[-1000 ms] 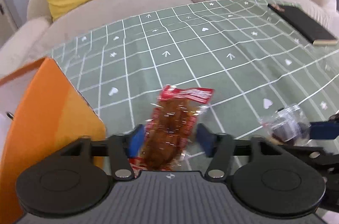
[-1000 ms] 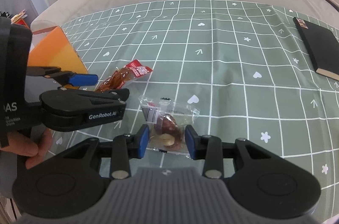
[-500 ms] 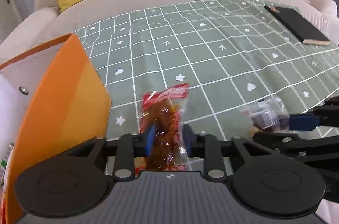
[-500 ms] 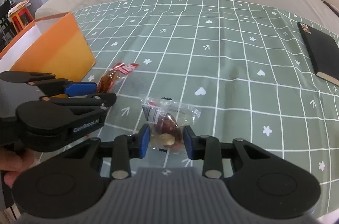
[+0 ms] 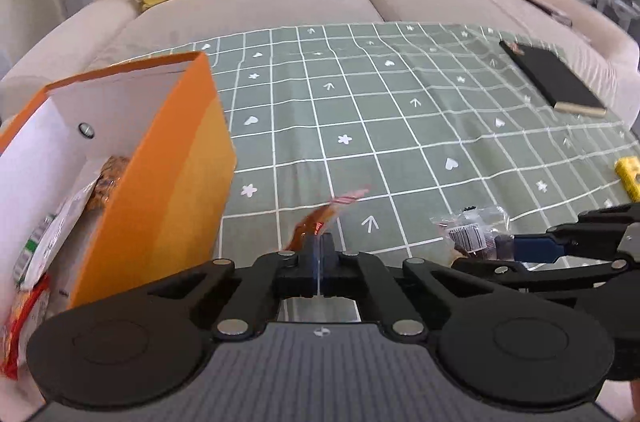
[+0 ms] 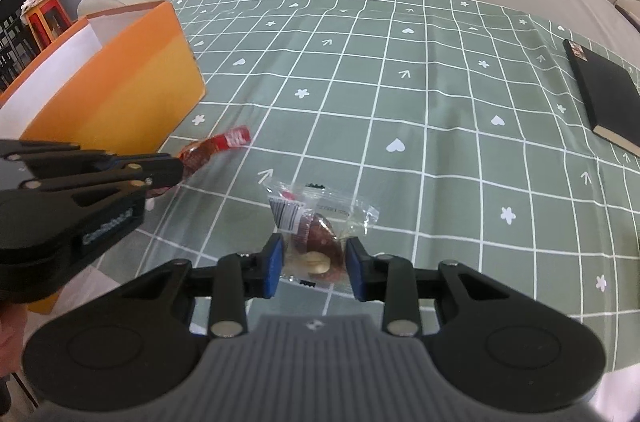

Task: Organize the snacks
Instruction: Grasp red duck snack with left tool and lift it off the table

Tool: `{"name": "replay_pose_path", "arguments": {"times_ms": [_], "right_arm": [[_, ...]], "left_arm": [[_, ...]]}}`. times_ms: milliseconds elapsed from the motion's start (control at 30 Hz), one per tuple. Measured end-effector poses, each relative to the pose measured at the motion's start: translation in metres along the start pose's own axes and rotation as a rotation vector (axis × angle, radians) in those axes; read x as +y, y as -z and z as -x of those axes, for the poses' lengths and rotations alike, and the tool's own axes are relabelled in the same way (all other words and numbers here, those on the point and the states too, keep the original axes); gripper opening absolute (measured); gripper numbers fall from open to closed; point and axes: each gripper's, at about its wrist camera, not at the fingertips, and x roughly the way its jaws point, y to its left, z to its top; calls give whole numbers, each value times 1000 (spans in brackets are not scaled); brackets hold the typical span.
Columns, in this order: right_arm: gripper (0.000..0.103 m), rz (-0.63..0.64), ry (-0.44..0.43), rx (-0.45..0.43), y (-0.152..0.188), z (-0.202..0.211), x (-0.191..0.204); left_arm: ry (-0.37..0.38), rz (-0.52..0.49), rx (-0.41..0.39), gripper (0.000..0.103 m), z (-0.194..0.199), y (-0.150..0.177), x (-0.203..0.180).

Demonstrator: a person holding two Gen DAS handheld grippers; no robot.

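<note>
Near the orange box (image 5: 172, 182), the left tongs (image 5: 319, 254) are pinching the red snack packet (image 5: 320, 222) by its thin, crinkly end. Right tongs (image 6: 315, 266) are straddling, not yet squeezing, the clear wrapped pastry (image 6: 320, 234) on the surface (image 6: 440, 102); likely light and crushable, so gripping film edges suits best.

We see bare green checked tablecloth (image 6: 420, 94) ahead. The tall orange cardboard box (image 5: 168, 182) blocks our left; a black notebook (image 6: 604, 94) lies far right.

On the counter (image 6: 440, 82), the box (image 6: 120, 94) stands at the left with snack packets (image 5: 60, 222) inside. The sausage packet (image 6: 212, 150) sits just right of it, the wrapped cake (image 6: 320, 234) farther right, the notebook (image 6: 604, 90) at the far right, the sofa (image 5: 280, 2) behind.
</note>
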Motion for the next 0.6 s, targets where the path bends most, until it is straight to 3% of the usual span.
{"name": "replay_pose_path", "arguments": {"times_ms": [433,600], "right_arm": [[30,6,-34,-36,19,35,19],[30,-4,-25,-8,29,36,22]], "left_arm": [[80,101,-42,0,49,10,13],[122,21,-16,0,52,17,12]]}}
